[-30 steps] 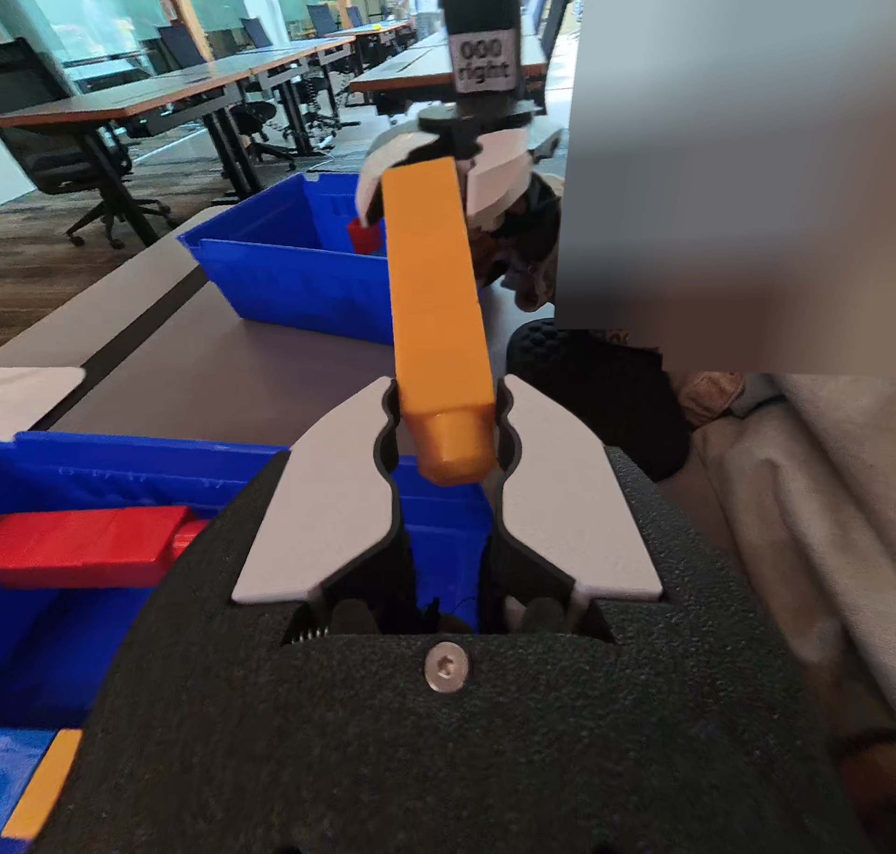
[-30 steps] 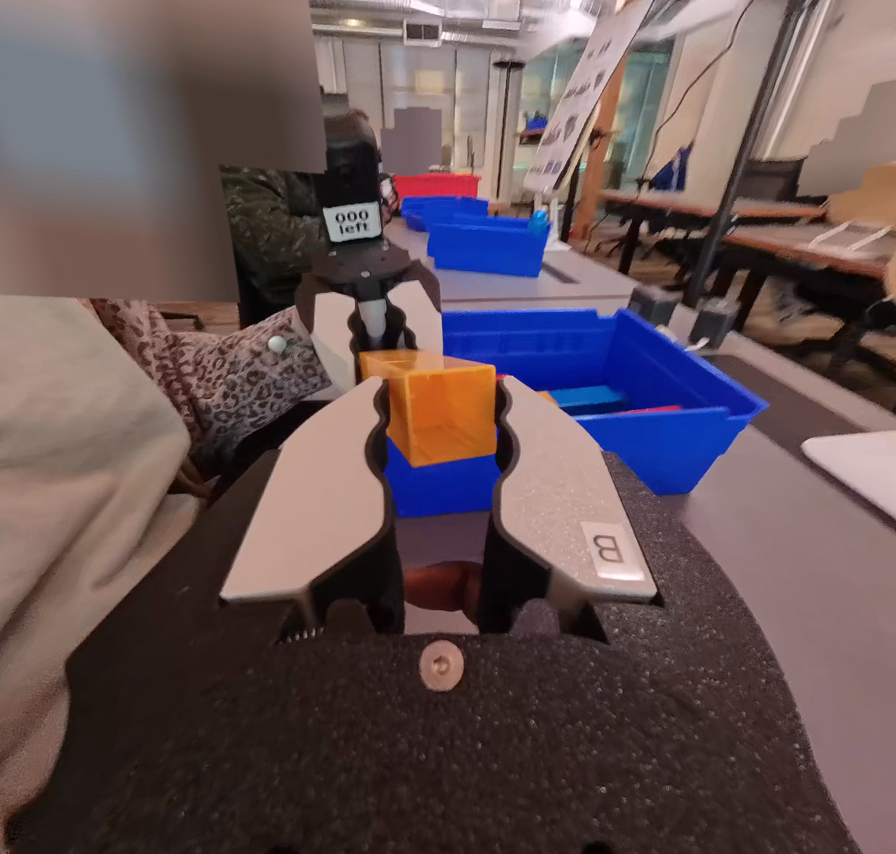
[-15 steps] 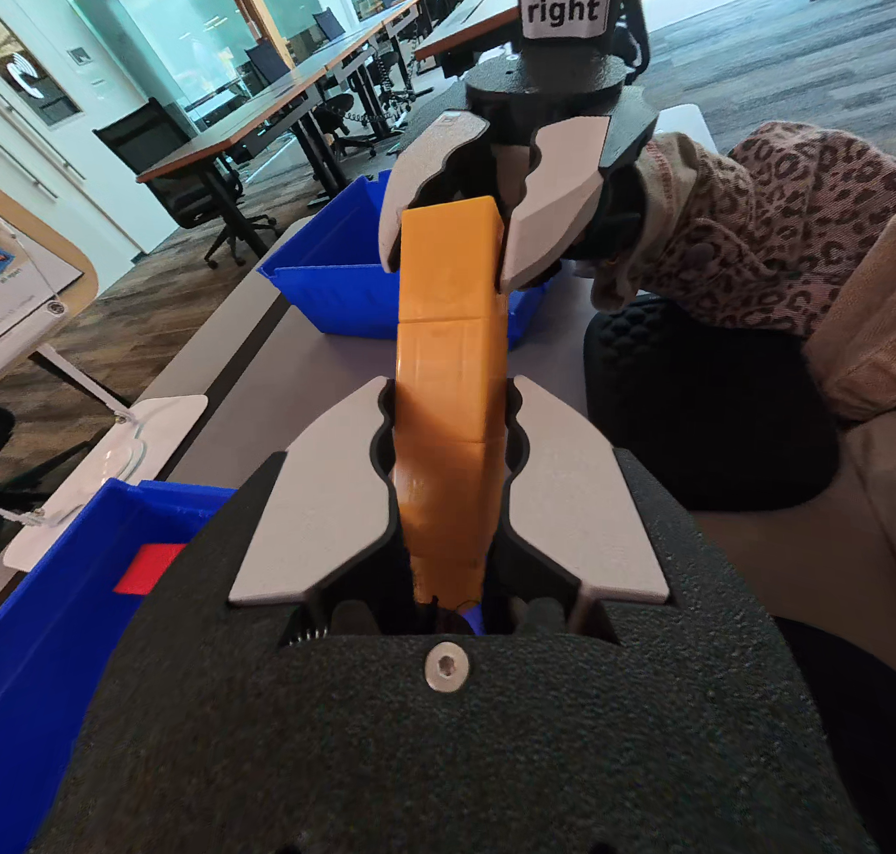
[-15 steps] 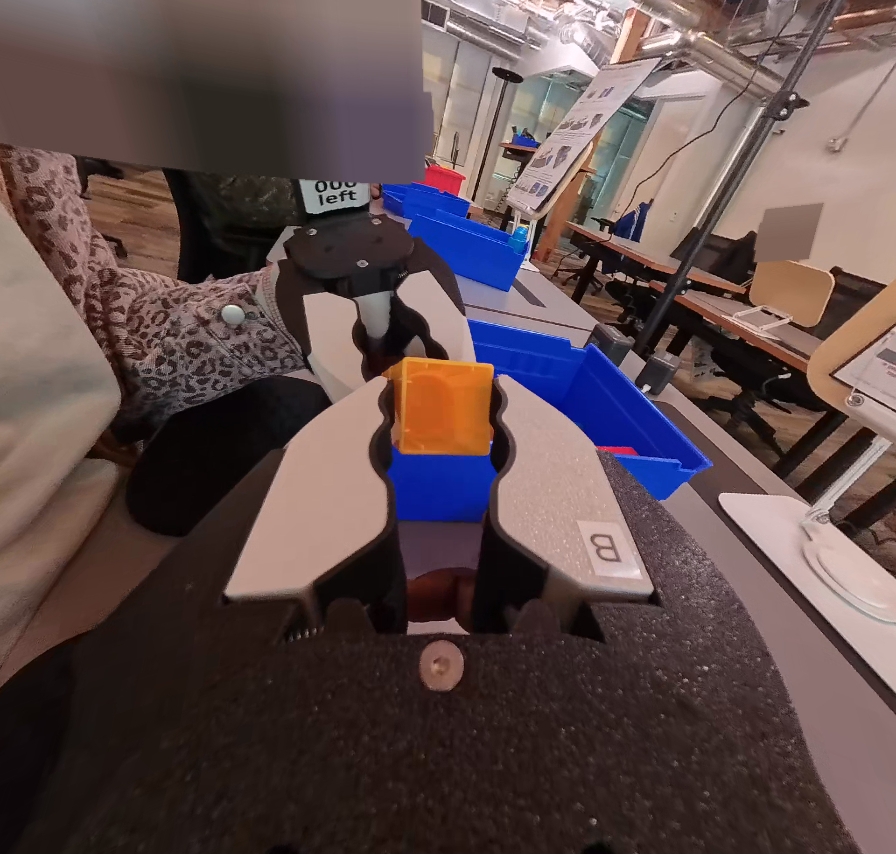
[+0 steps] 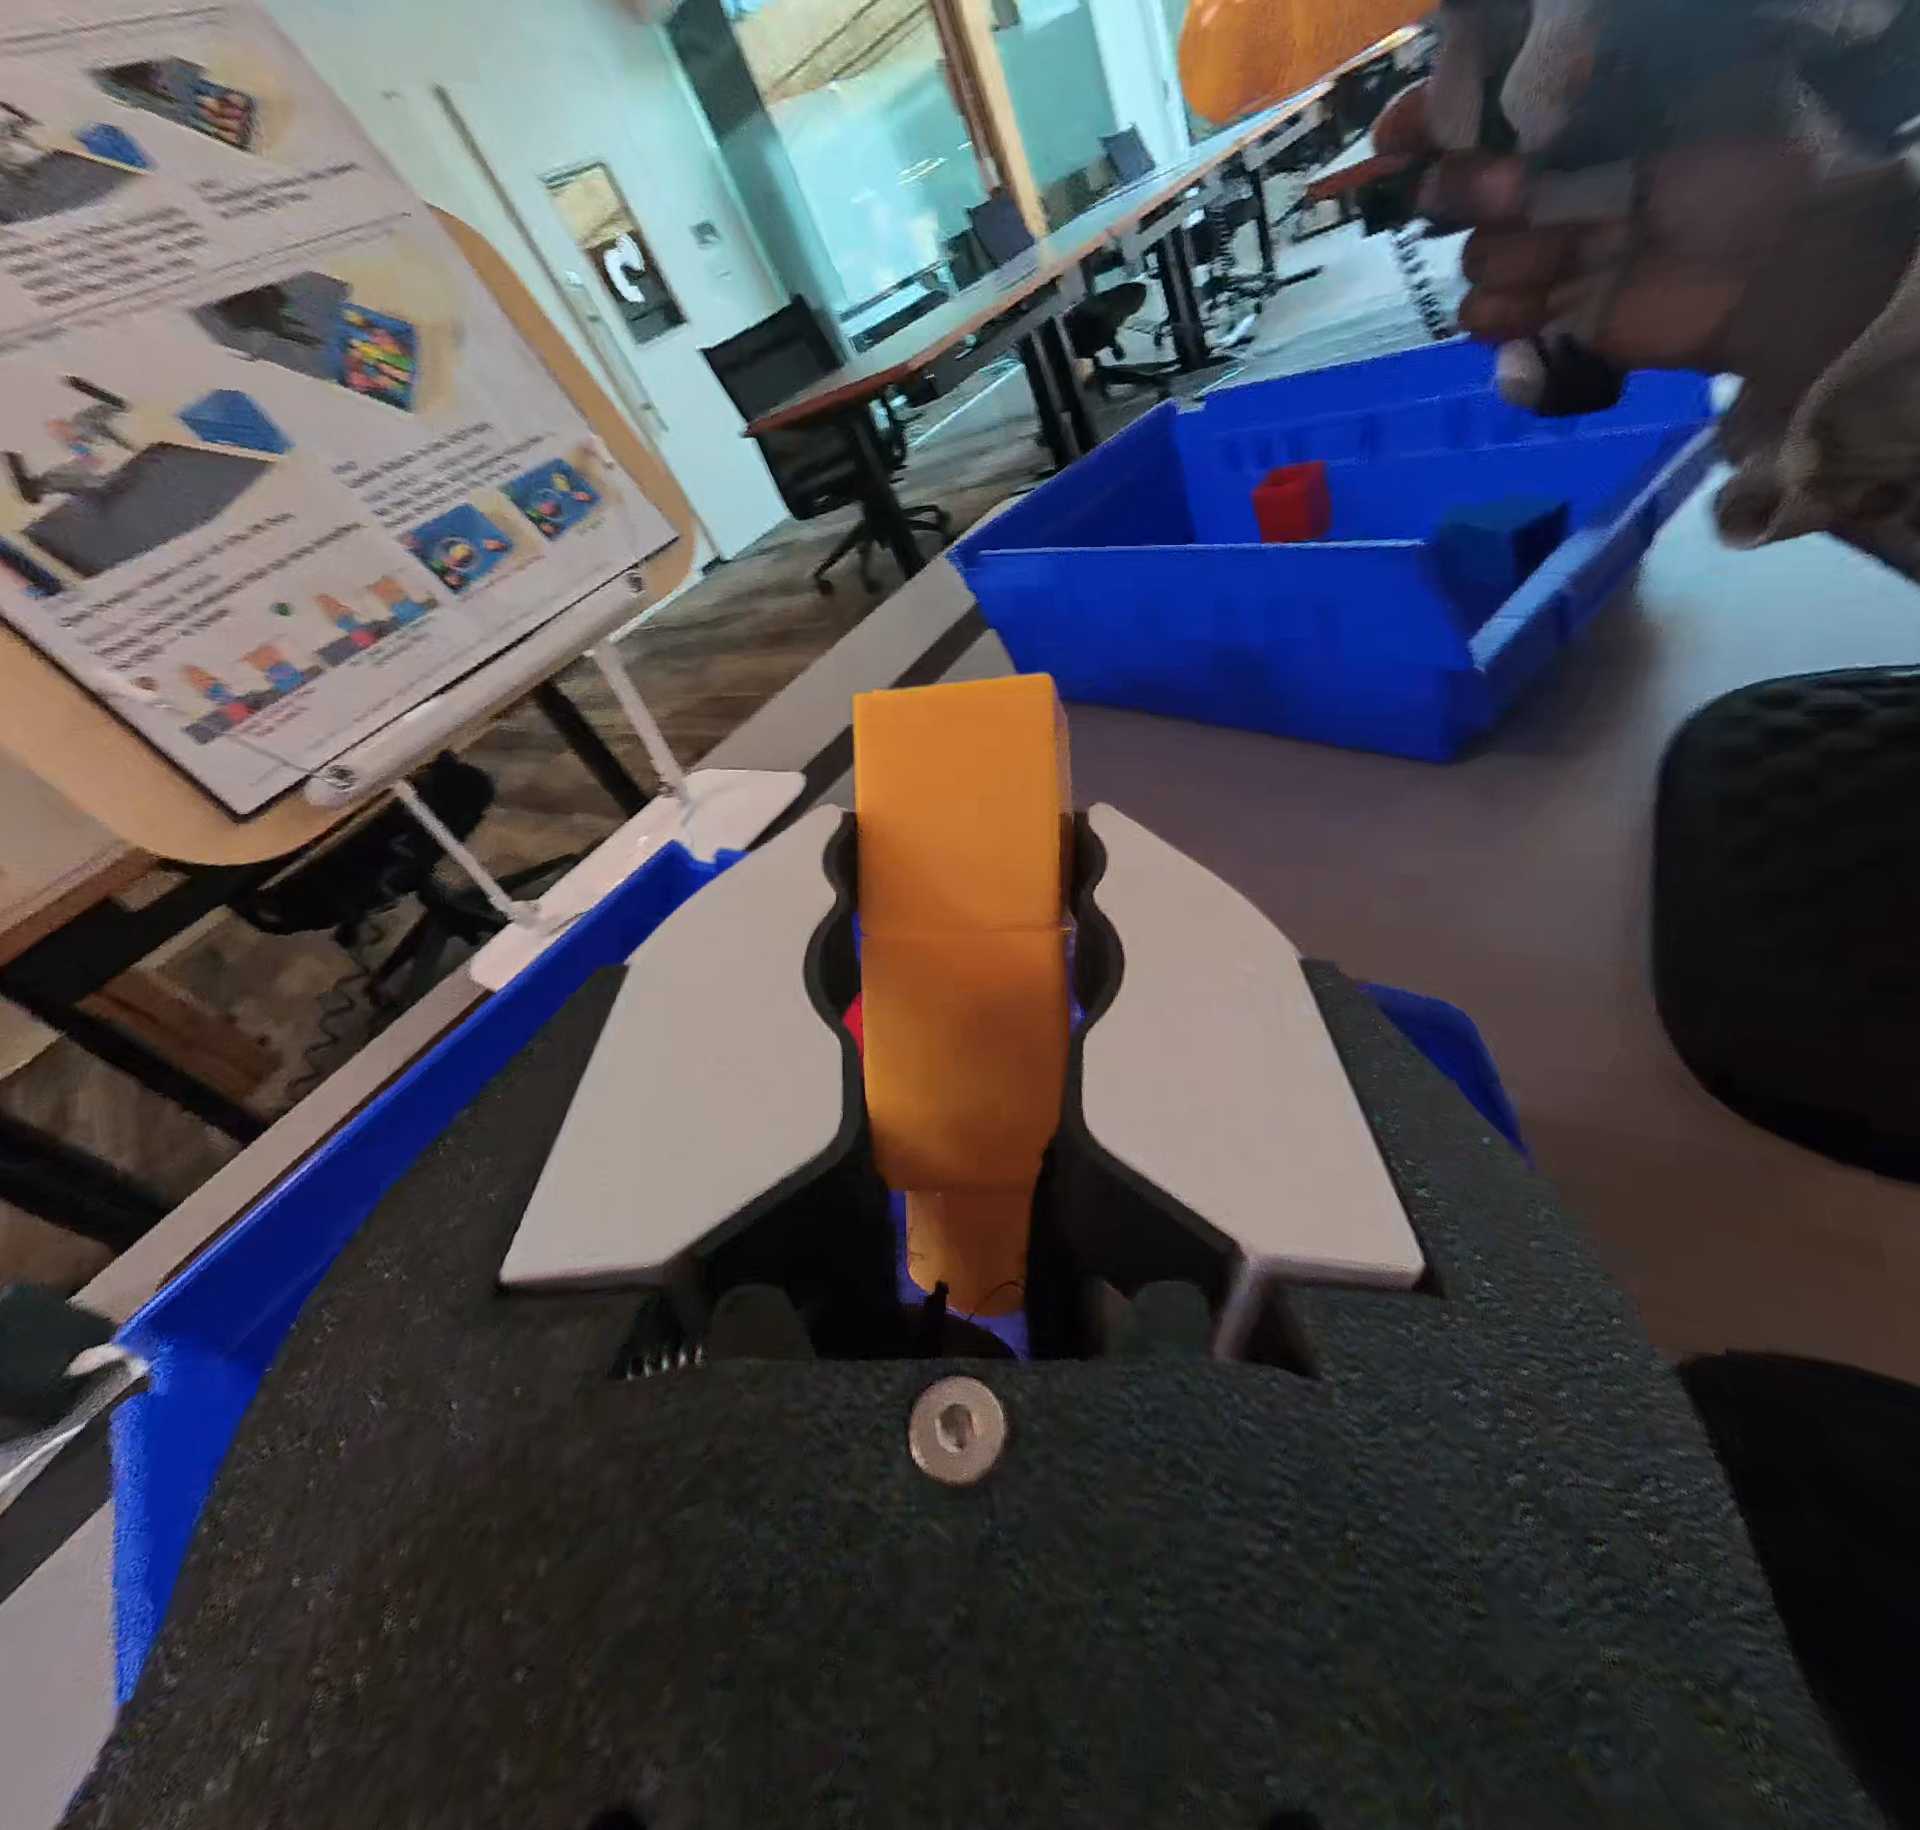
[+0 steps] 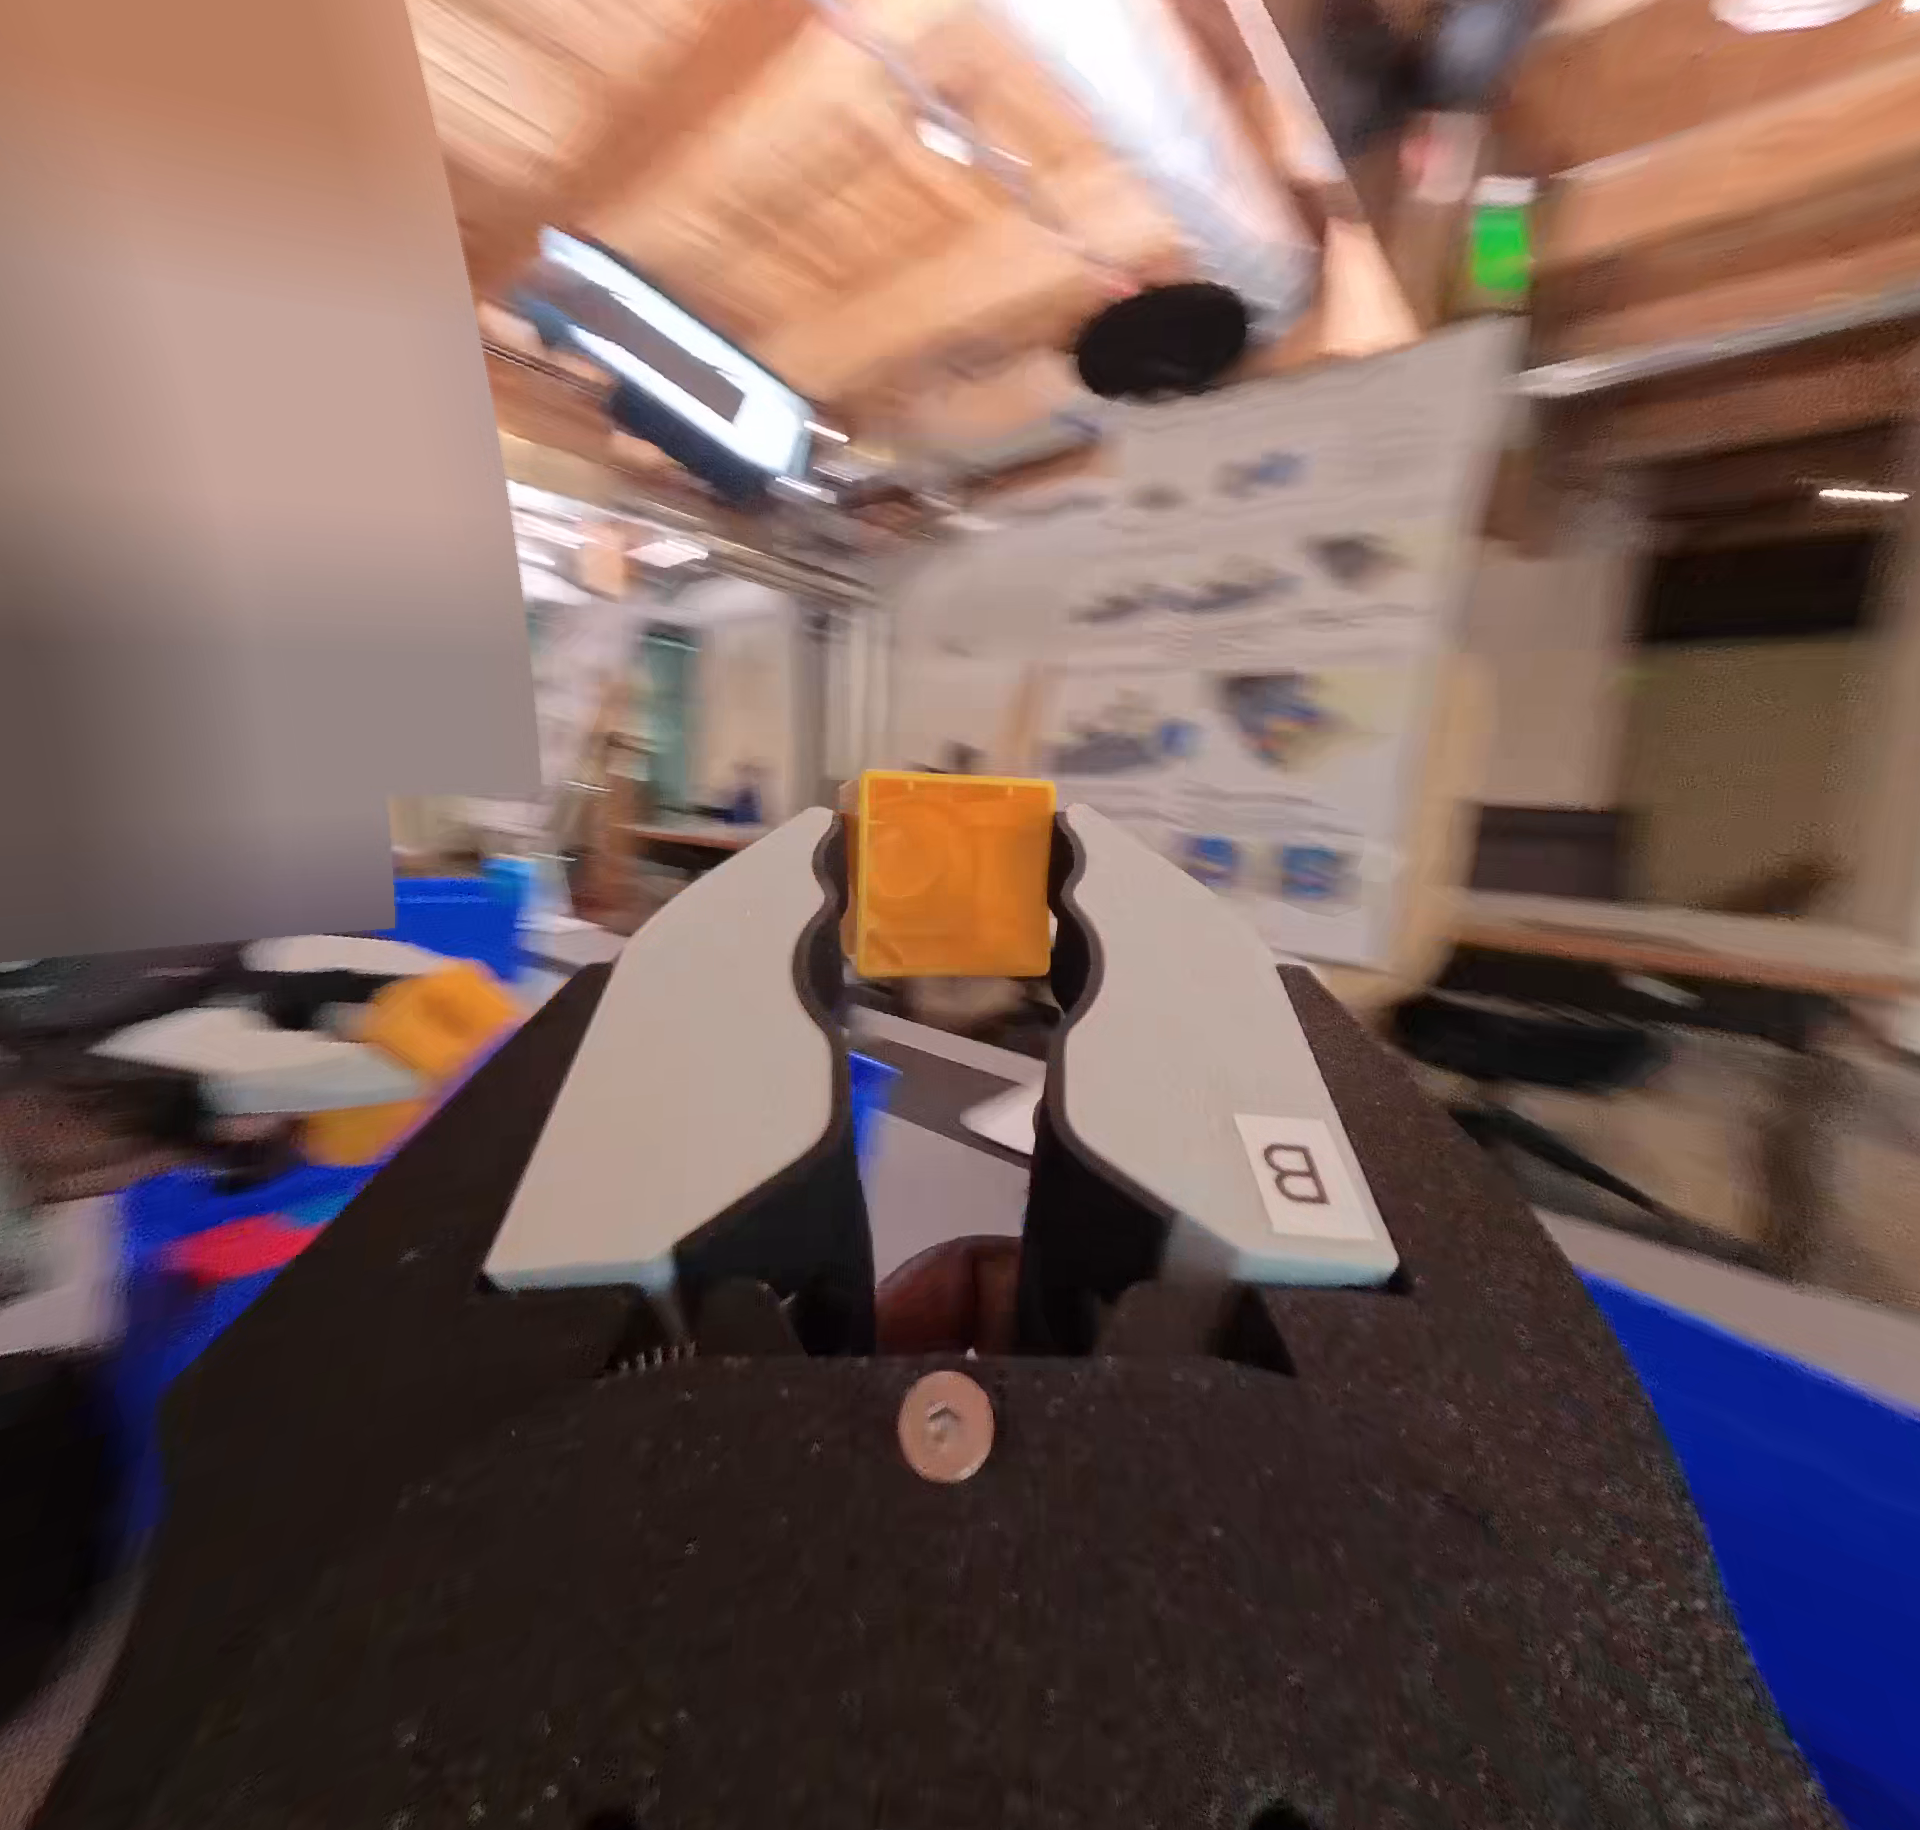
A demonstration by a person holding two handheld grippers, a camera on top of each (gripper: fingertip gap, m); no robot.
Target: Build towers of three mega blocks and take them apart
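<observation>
My left gripper [image 5: 966, 824] is shut on an orange stack of two mega blocks [image 5: 961, 949], held over the near blue bin [image 5: 312, 1209]. My right gripper [image 6: 948, 824] is shut on a single orange block [image 6: 951, 887], its hollow underside facing the camera, raised and apart from the stack. In the left wrist view that block [image 5: 1288, 24] shows blurred at the top right, held by the right gripper. In the right wrist view the left gripper's orange stack [image 6: 436, 1027] shows blurred at the lower left.
A second blue bin [image 5: 1299, 637] on the grey table holds a red block [image 5: 1291, 502] and a blue block [image 5: 1496, 544]. A poster board [image 5: 260, 378] stands at the left beyond the table edge. A black padded object [image 5: 1787, 897] lies at the right.
The three-block orange tower has come apart. My right gripper has pulled up and away with the top block. My left gripper keeps the other two and has swung left over the near bin.
</observation>
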